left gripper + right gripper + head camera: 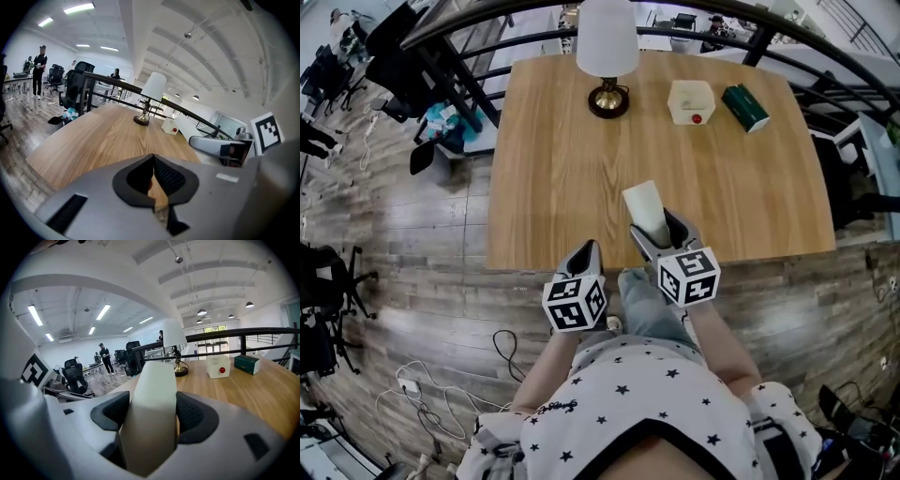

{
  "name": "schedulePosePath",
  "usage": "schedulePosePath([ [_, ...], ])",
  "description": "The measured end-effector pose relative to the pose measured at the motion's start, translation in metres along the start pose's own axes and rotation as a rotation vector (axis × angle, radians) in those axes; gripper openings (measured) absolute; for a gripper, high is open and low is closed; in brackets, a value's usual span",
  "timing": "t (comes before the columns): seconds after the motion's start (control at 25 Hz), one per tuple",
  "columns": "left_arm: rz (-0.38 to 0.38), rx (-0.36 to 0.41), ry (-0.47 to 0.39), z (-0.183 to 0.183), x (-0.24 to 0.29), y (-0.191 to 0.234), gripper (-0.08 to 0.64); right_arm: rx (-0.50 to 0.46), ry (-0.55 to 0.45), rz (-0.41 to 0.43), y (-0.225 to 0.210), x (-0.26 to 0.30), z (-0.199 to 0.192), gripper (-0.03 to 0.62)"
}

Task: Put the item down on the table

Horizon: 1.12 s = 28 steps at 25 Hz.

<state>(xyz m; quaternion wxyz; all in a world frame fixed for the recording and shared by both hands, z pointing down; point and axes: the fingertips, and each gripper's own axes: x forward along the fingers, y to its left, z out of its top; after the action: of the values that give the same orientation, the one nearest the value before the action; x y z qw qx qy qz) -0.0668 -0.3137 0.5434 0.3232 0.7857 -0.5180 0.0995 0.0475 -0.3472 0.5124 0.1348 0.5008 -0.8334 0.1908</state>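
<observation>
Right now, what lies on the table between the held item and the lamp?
Nothing: the head view shows bare table between the pale item and the lamp.

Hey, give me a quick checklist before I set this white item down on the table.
1. Grip: right gripper shut on the item: ok.
2. Position: item over the table, inside its near edge: ok.
3. Drop spot: bare table ahead of the item: ok.
4. Clutter: lamp, white box and green box sit at the far side: ok.
5. Other hand: left gripper shut, empty, off to the side: ok.
6. Height of the item above the table: cannot tell.
</observation>
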Motion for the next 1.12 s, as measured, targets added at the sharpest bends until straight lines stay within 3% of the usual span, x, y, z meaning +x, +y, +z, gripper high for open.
schedulePosePath([
  [0.52,0.038,-0.021,0.047,0.002,0.045,0.017,0.014,-0.026,0.139,0.003,-0.039,0.086,-0.036,0.304],
  [1.12,0.04,-0.029,0.085,0.0,0.08,0.021,0.014,-0.138,0.315,-0.029,-0.064,0.149,-0.085,0.304],
])
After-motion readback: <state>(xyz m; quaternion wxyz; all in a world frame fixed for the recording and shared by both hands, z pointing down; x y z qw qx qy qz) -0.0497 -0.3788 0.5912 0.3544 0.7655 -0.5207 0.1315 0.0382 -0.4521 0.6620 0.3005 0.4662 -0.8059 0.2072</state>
